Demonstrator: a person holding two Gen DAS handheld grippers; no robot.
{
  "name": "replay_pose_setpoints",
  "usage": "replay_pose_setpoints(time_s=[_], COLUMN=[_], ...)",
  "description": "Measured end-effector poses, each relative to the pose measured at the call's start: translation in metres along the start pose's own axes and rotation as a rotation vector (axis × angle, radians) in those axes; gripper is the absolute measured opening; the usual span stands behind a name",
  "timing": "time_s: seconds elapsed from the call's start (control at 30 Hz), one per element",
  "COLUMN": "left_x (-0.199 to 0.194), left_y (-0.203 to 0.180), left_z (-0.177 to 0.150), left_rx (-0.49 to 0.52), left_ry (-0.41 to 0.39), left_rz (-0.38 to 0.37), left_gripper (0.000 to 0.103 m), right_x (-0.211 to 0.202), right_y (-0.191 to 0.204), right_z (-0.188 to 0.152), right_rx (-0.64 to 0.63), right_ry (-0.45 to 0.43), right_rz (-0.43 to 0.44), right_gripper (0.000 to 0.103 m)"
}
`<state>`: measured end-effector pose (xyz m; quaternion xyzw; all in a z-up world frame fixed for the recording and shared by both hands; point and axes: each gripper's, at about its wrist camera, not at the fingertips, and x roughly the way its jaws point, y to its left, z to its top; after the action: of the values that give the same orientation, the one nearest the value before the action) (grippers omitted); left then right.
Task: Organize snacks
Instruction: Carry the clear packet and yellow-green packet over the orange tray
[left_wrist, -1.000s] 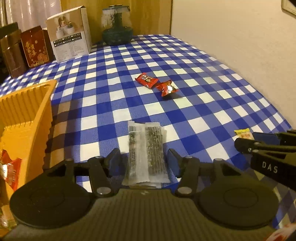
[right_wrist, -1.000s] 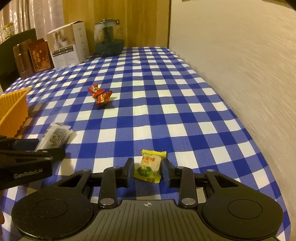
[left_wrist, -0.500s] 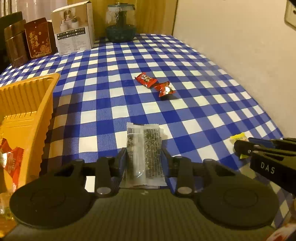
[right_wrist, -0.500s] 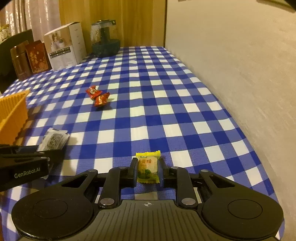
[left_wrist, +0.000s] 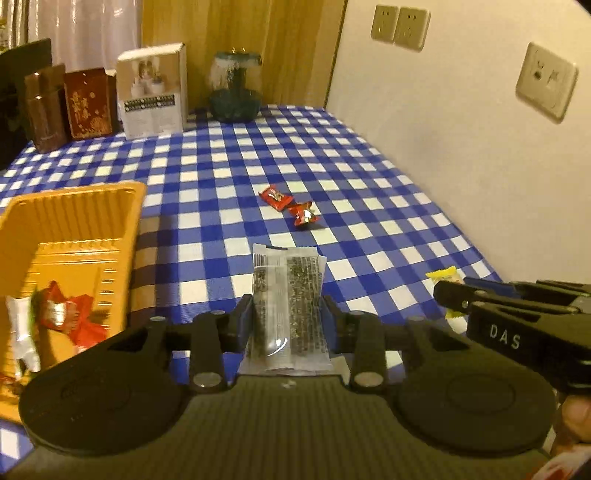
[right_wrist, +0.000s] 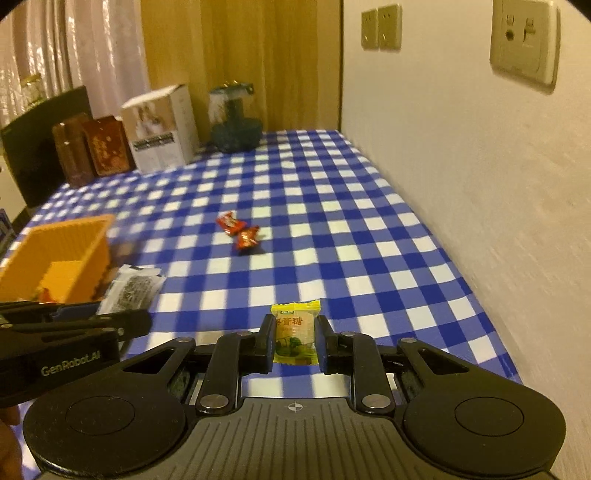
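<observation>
The left tool (left_wrist: 287, 314) was clamped on the clear seaweed packet (left_wrist: 286, 306), the right tool (right_wrist: 294, 341) on the yellow candy (right_wrist: 295, 334), both lifted off the bench. Probably best carried level and released low inside the orange tray (left_wrist: 70, 225).
</observation>
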<state>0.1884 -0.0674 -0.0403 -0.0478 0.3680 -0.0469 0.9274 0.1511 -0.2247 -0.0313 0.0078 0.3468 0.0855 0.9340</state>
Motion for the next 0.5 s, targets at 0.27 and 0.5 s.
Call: replay_pose_setpoints(time_s=[0.27, 0.5], left_x=[-0.050, -0.083], left_y=[0.017, 0.042], left_z=[-0.006, -0.013], left_rx=[0.000, -0.029], left_ry=[-0.036, -0.048], left_rz=[0.015, 0.034], left_gripper=[0.034, 0.034], right_x=[-0.038, -0.055], right_y=[0.039, 0.072], right_z=[-0.011, -0.013], right_rx=[-0.009, -0.033], right_ry=[-0.012, -0.024], right_rz=[0.054, 0.096], right_gripper=[0.022, 0.022])
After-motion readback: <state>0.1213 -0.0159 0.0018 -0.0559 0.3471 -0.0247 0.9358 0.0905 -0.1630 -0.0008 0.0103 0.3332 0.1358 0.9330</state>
